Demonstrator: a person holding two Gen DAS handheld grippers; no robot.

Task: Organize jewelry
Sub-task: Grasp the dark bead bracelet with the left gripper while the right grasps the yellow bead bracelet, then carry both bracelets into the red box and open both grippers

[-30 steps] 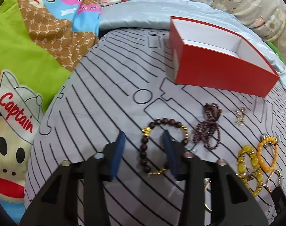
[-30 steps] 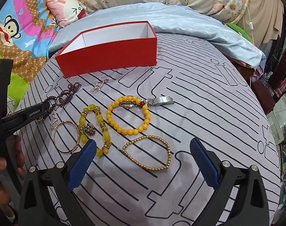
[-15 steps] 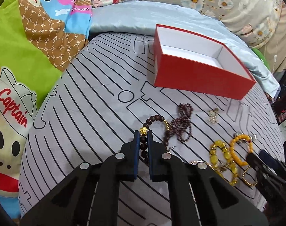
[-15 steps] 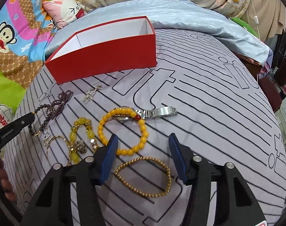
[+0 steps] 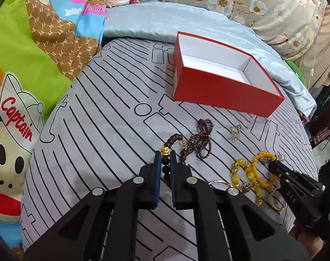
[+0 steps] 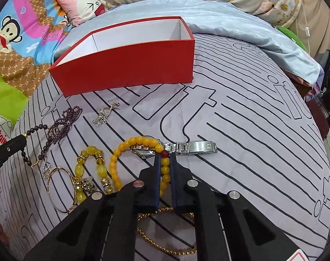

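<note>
Left gripper (image 5: 165, 155) fingers clenched on dark brown bead bracelet (image 5: 174, 140) on striped bed cover (image 5: 112, 117), right gripper (image 6: 165, 159) fingers closing, pads pressing orange bead bracelet (image 6: 121, 150) beside silver watch (image 6: 186, 147), empty red box (image 6: 130, 69) beyond, well apart.

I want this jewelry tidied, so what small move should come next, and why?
Probably lift both bracelets toward the empty red box. The left gripper is shut on the dark bead bracelet, the right gripper is closing on the orange bead bracelet.
</note>
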